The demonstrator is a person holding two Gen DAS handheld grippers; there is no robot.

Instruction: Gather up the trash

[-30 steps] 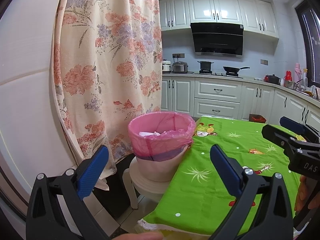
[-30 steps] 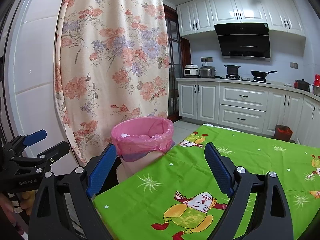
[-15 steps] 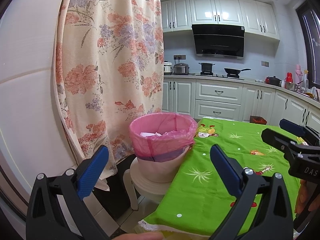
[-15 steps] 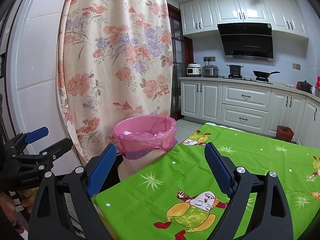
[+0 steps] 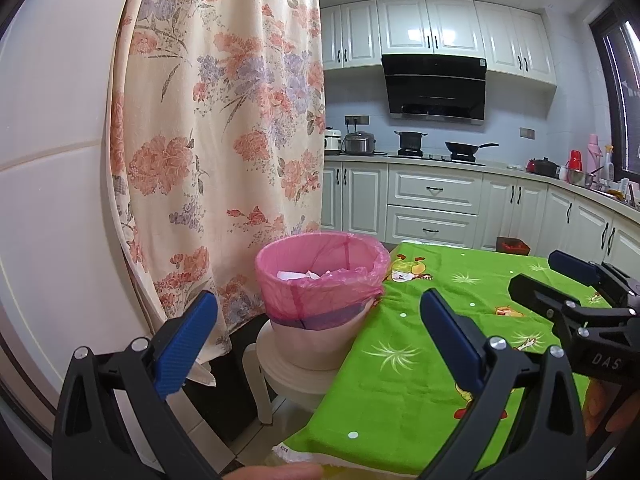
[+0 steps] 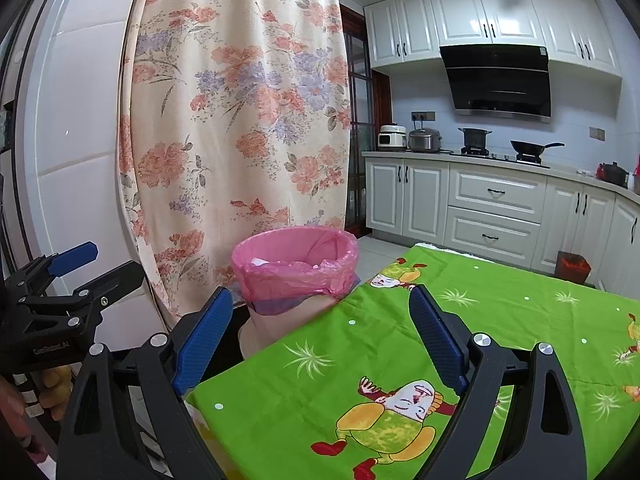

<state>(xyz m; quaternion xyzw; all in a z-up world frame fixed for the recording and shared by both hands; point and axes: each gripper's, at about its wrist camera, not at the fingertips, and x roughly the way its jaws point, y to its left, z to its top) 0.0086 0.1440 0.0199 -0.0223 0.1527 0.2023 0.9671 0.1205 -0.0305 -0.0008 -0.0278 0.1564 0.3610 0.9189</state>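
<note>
My left gripper (image 5: 316, 328) and right gripper (image 6: 320, 324) hover empty, jaws apart. The thin pink plastic bin liner (image 5: 320, 276), folded over a pale bin on a stool left of the green-clothed worktop (image 6: 480, 320), is probably light, limp and tearable; I would pinch its rolled rim.

You see the trash bin (image 5: 320, 320), a pale round bucket lined with a pink bag (image 5: 316, 284) folded over its rim, standing upright on a white stool (image 5: 280, 364) just beside the table corner, with white crumpled paper (image 5: 300, 275) inside it.
</note>
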